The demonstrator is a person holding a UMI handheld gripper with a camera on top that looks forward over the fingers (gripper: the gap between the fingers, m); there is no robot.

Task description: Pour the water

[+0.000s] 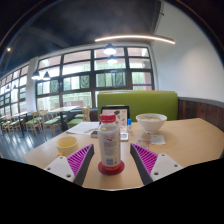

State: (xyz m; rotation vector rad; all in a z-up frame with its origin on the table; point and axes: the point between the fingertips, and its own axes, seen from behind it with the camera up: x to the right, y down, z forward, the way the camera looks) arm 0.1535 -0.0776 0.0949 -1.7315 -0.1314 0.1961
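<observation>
Nearest, the hand-held gripper (110, 160) is seen with its two fingers spread apart, their purple pads (80, 158) facing inward, and a bottle (109, 142) stands upright between them on the table (185, 140) — a small gap is visible at either side, so it is not clamped. The bottle is clear with a white label, a red cap and a red base. Just to the left of the left finger a small yellow cup (67, 144) is set on the table, and white sheets of paper (92, 150) are spread under and around the fingers. Beyond the bottle, to the right, a white bowl (151, 123) is placed — well apart from it. Farther back a laptop (115, 114) is seen, then a green bench seat (140, 103), and behind all large windows (90, 75) and ceiling lights (135, 39).
</observation>
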